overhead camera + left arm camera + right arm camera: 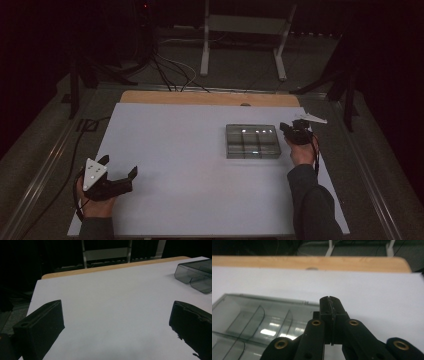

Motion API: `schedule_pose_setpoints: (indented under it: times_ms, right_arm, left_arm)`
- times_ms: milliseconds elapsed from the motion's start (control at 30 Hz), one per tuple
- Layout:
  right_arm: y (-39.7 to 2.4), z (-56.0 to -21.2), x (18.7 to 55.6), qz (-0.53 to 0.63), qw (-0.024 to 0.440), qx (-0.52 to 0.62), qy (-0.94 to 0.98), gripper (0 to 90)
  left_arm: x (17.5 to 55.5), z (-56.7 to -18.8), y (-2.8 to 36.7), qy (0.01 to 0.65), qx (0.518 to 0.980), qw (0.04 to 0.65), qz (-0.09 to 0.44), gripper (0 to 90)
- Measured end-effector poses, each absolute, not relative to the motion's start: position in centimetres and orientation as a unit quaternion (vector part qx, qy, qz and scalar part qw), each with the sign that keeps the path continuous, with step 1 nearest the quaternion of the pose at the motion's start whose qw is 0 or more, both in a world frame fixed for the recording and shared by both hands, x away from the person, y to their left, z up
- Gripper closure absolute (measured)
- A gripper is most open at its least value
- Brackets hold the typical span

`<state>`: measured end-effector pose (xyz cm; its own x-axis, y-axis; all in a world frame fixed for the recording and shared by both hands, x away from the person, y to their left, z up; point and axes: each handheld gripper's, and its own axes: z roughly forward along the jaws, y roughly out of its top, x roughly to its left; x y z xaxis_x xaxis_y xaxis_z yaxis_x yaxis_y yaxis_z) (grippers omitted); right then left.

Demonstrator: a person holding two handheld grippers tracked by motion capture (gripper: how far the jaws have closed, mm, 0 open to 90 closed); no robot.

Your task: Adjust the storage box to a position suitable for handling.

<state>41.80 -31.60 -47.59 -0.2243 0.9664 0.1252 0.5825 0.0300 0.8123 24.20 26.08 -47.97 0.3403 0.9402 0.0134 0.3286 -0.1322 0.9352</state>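
A clear plastic compartment box [252,141] lies on the white sheet, right of the middle; its dividers show in the right gripper view [257,322] and one corner shows in the left gripper view [197,275]. My right gripper [290,129] sits at the box's right side with its jaws pressed together [329,300], the tips right at the box's rim. I cannot tell whether the rim is pinched between them. My left gripper [120,166] rests near the front left of the sheet, jaws wide apart [117,322] with nothing between them.
The white sheet [190,150] covers a wooden table whose far edge [210,97] shows behind it. A white metal stand [245,25] and cables [170,70] are on the floor beyond the table. Dark surroundings on both sides.
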Motion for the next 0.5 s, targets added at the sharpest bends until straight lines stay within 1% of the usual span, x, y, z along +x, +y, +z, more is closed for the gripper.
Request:
schedule_pose_setpoints:
  times_ms: [200, 500]
  right_arm:
    - [-31.5, -48.5, 42.3, 0.384, 0.227, 0.586, 0.677, 89.9]
    - [-31.4, -49.3, 42.7, 0.369, 0.217, 0.591, 0.684, 89.8]
  left_arm:
    - [24.2, -48.0, 26.1, 0.470, 0.674, 0.461, 0.334, 1.2]
    - [24.2, -48.0, 26.0, 0.469, 0.677, 0.458, 0.336, 1.2]
